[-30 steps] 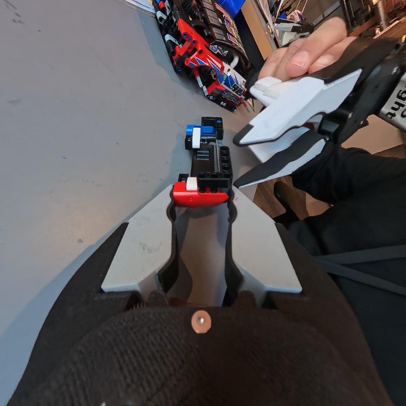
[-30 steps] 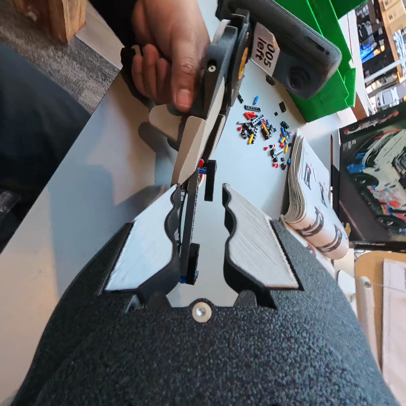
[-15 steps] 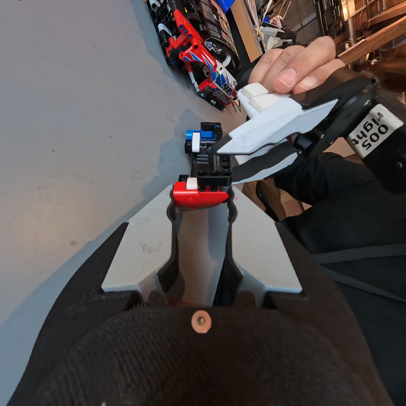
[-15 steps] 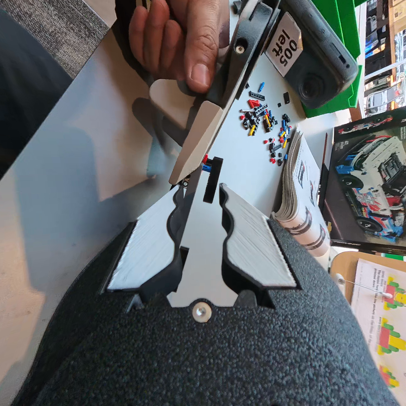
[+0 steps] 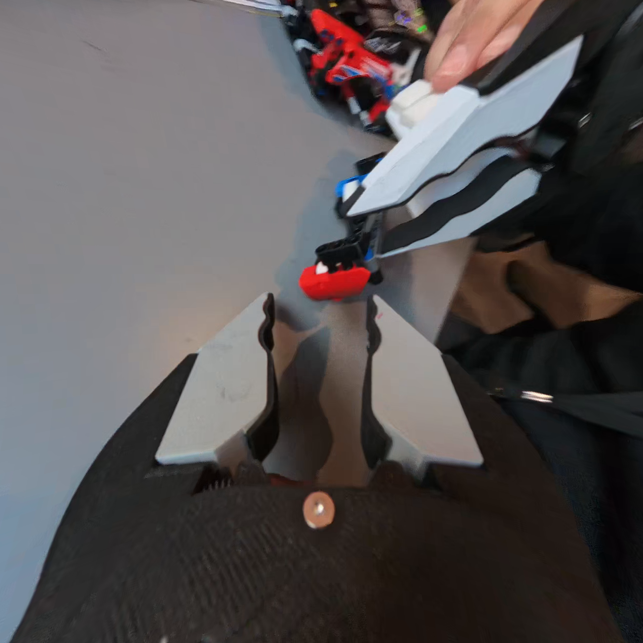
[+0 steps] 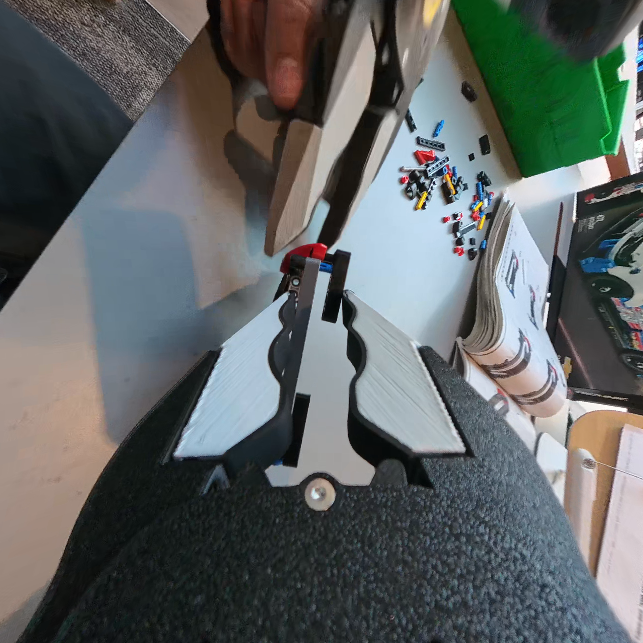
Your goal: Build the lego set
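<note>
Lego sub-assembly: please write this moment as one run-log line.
left tool: open, clear of red end | right tool: shut on lego sub-assembly

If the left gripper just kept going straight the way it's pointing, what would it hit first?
Probably the red end of the small lego assembly, just ahead of the open left gripper; blur makes depth uncertain.

The right gripper (image 6: 315, 306) fingers (image 6: 243, 375) straddle the lego subassembly (image 6: 306, 299), its grey plate against the left finger.
</note>
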### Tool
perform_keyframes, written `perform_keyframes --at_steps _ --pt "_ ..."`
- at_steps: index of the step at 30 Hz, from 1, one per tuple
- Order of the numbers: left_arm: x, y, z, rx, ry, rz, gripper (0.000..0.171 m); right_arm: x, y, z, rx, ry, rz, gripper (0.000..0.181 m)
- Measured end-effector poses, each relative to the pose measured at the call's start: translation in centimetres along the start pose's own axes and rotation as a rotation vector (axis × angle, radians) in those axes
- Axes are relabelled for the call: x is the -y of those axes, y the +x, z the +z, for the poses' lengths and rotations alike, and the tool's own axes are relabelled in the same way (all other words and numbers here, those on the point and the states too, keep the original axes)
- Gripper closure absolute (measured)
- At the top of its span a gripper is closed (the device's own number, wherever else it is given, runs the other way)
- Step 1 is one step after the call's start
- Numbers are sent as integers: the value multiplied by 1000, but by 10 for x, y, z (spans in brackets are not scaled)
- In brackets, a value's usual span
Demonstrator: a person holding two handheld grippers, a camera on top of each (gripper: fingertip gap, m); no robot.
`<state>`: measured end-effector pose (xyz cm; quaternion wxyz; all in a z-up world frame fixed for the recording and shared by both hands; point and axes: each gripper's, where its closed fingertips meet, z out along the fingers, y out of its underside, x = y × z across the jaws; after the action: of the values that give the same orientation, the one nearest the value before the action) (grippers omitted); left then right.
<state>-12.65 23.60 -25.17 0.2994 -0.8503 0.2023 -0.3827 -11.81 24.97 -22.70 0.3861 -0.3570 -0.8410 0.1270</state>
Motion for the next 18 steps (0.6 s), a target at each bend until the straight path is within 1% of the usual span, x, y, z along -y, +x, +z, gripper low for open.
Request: perform_keyframes --at_steps 1,2,4,6,7,8,11,13,14,15,16,18 --pt "-1 -10 -6 105 -4 76 115 -3 -1 2 5 -8 9 155" --pt "-1 -11 -12 168 2 156 114 -4 -2 4 10 -9 17 155" --pt "5 -4 -18 247 56 328 114 -5 -5 7 32 -4 41 156" --pt "11 0 -17 345 95 513 109 -4 -5 8 48 14 59 156" --pt "11 1 -13 365 89 588 110 -4 -5 9 58 19 70 156" --pt "8 4 -7 353 73 645 113 -4 -4 10 67 21 80 155" --pt "12 -1 1 384 54 703 125 -4 -3 11 73 19 76 156" --pt "20 3 1 383 102 753 127 -5 -3 10 78 10 72 155" --pt "20 2 1 379 93 773 126 -5 -3 10 82 7 77 155" --pt "18 0 2 375 75 796 129 -5 -3 9 88 6 83 155" --pt "18 -2 3 382 68 824 136 -5 -3 9 91 5 88 155" --pt "18 -2 4 386 61 864 139 -6 -4 8 110 -1 97 155"
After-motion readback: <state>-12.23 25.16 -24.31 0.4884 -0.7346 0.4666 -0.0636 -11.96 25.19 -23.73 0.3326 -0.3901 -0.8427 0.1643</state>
